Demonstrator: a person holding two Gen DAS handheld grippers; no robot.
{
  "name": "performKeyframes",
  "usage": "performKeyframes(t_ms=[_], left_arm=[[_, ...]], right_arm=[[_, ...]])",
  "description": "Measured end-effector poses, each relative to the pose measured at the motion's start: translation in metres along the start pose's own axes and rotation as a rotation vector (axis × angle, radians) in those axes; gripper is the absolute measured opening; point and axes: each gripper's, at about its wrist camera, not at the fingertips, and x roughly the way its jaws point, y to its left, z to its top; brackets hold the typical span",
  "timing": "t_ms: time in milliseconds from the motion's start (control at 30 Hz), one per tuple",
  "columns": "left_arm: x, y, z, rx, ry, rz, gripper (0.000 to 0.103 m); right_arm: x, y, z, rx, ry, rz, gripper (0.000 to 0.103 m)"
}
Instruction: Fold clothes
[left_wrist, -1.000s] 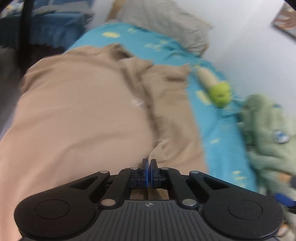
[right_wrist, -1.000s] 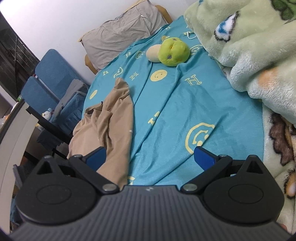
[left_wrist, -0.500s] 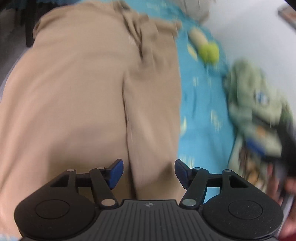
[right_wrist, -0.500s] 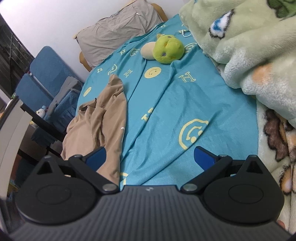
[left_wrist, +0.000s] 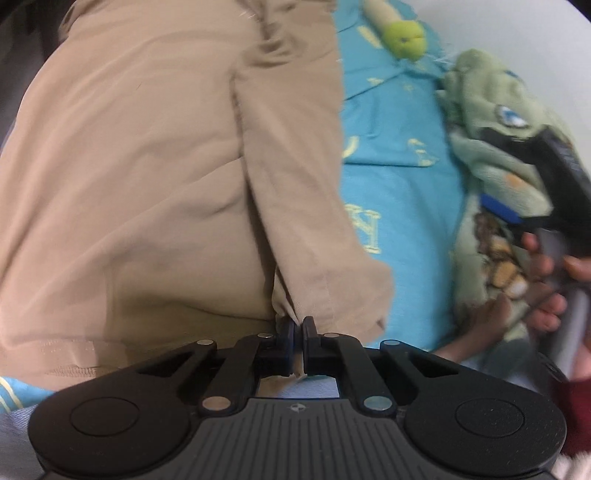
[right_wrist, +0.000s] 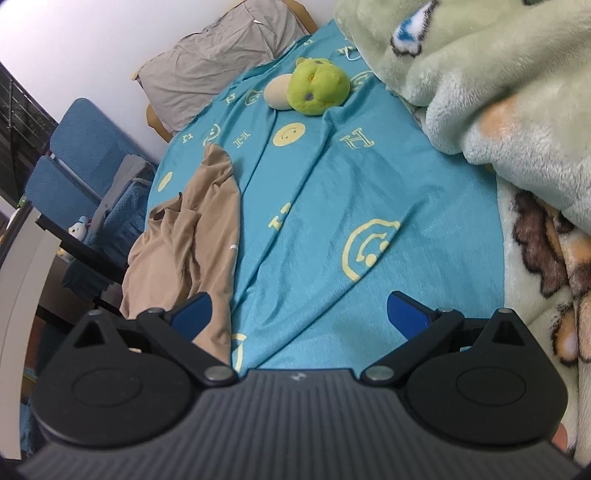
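Note:
A tan garment (left_wrist: 147, 166) lies spread over the bed's left side, one sleeve or flap (left_wrist: 295, 184) folded along its right part. My left gripper (left_wrist: 297, 326) is shut on the near edge of that flap, with cloth bunched between the pads. In the right wrist view the same tan garment (right_wrist: 192, 236) lies rumpled at the left. My right gripper (right_wrist: 299, 314) hovers open over the blue sheet (right_wrist: 332, 206), and its left finger (right_wrist: 192, 314) overlaps the garment's edge. Nothing sits between its fingers.
A green plush toy (right_wrist: 317, 86) and a grey pillow (right_wrist: 221, 59) lie at the head of the bed. A thick green fleece blanket (right_wrist: 498, 92) is piled on the right. Blue chairs (right_wrist: 85, 158) stand beside the bed on the left. A hand (left_wrist: 546, 266) holds the other gripper.
My left gripper opened, drew back toward the garment's near edge and tilted down, then shut on the flap's edge. The right gripper stayed open and almost still.

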Motion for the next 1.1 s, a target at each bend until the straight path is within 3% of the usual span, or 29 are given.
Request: performKeyframes(t_ms=[133, 200, 267, 400, 533, 633, 833, 967, 1100], left_arm=[[-0.028, 0.006, 0.006, -0.029, 0.052, -0.057, 0.003], [-0.037, 0.013, 0.009, -0.014, 0.069, -0.005, 0.003], [-0.04, 0.02, 0.012, 0.005, 0.097, 0.09, 0.004], [-0.021, 0.021, 0.008, 0.144, 0.182, 0.379, 0.004], [-0.016, 0.01, 0.002, 0.252, 0.167, 0.452, 0.018], [-0.026, -0.009, -0.003, 0.343, 0.094, 0.442, 0.042], [-0.041, -0.066, -0.023, 0.559, -0.116, 0.3, 0.066], [-0.016, -0.1, -0.035, 0.704, -0.156, 0.222, 0.067], [0.023, -0.12, -0.048, 0.846, -0.106, 0.246, 0.06]], right_arm=[[-0.001, -0.001, -0.001, 0.007, -0.003, 0.007, 0.103], [0.0, 0.0, -0.001, 0.007, -0.002, 0.007, 0.103], [0.0, 0.0, -0.001, 0.009, 0.0, 0.012, 0.103], [0.002, 0.003, 0.0, -0.005, 0.001, 0.008, 0.103], [0.0, 0.003, -0.001, -0.006, 0.0, 0.006, 0.103], [-0.003, 0.002, -0.001, 0.006, -0.006, 0.014, 0.103], [-0.006, 0.006, 0.001, 0.0, -0.02, 0.029, 0.103], [-0.008, 0.005, 0.002, 0.007, -0.027, 0.034, 0.103], [-0.009, 0.002, 0.002, 0.015, -0.027, 0.029, 0.103]])
